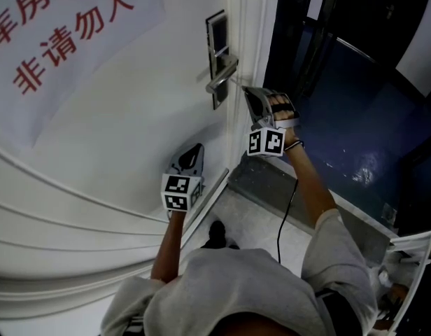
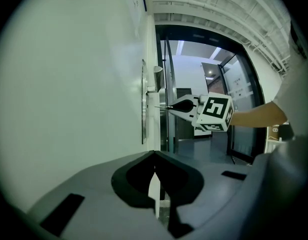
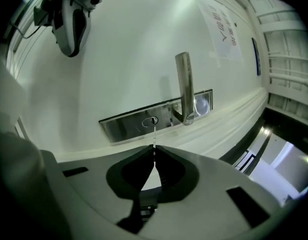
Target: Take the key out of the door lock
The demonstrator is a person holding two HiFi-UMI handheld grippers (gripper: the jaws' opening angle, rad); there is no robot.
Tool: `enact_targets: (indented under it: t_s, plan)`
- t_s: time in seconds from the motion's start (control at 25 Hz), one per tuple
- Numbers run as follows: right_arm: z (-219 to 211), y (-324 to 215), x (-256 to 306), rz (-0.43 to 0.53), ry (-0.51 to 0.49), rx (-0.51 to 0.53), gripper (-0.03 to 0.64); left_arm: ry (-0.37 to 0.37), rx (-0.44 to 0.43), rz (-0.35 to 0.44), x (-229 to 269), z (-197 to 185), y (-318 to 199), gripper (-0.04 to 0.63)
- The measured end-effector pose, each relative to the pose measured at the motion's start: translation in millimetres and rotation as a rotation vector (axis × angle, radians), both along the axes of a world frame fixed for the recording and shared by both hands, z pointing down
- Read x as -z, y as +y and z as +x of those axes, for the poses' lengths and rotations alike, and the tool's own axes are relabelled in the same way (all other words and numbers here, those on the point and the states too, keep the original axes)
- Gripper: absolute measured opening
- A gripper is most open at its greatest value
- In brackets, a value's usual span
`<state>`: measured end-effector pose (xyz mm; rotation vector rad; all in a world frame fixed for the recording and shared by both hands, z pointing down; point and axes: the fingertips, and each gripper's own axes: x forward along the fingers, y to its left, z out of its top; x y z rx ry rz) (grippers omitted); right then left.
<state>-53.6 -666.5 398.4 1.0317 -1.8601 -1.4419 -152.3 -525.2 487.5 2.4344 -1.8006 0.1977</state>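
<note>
A thin silver key (image 3: 154,135) sticks out of my right gripper (image 3: 154,148), whose jaws are shut on its head. The blade points at the round keyhole (image 3: 151,121) in the steel lock plate (image 3: 124,124). Its tip is at the keyhole or just off it; I cannot tell which. The lever handle (image 3: 183,86) stands right of the keyhole. In the head view the right gripper (image 1: 247,89) is at the door edge, just below the handle (image 1: 222,75). My left gripper (image 1: 194,150) hangs lower, shut and empty, close to the door face. It also shows in its own view, the left gripper (image 2: 155,155).
The white door (image 1: 117,117) carries a paper sign with red characters (image 1: 54,33). Right of the door edge, the open doorway shows a dark corridor with a glossy blue floor (image 1: 341,117). A black cable (image 1: 289,208) hangs from the right gripper. The person's shoe (image 1: 217,233) is on the threshold.
</note>
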Motion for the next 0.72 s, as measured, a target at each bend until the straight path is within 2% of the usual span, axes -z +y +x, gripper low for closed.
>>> enact_targets:
  t_s: [0.4,0.56,0.72]
  plan:
    - [30.8,18.2,-13.0,-0.395,-0.524,-0.011,0.029,-0.006,0.000,0.000,-1.3,1.3,-2.2,0.018]
    - [42.7,28.8,-32.1,-0.507,-0.645,-0.011,0.029,-0.006,-0.003,-0.009,-4.7,2.9,-3.5,0.018]
    - [54.9,43.8,-50.5,-0.578,-0.702,-0.024,0.029,-0.008,-0.007,-0.008,-5.4,2.9,-5.7,0.018]
